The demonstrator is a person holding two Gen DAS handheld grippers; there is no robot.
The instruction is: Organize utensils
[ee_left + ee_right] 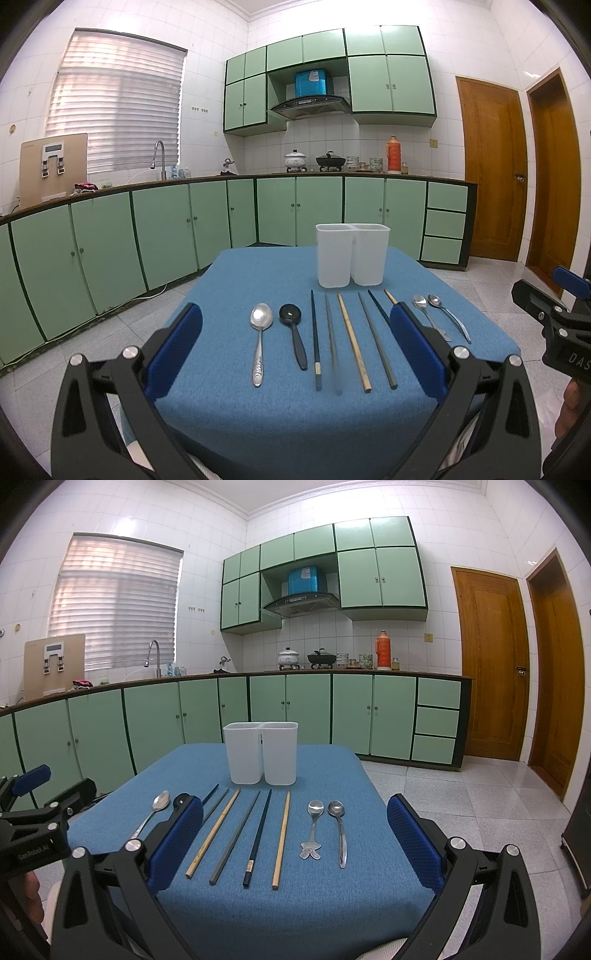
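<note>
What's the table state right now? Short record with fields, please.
surface: blue tablecloth
holder: white two-compartment holder, upright at far edge, contents not visible
chopsticks: six loose in a row, e.g. bamboo chopstick
spoons: four, including black spoon and silver spoon
left gripper: open, empty
right gripper: open, empty

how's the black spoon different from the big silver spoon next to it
The black spoon is dark all over with a round bowl and a plain handle; the silver spoon is shiny metal with an oval bowl and a patterned handle end, and it looks longer. Both lie flat on the blue cloth, bowls toward the white bins.
</note>
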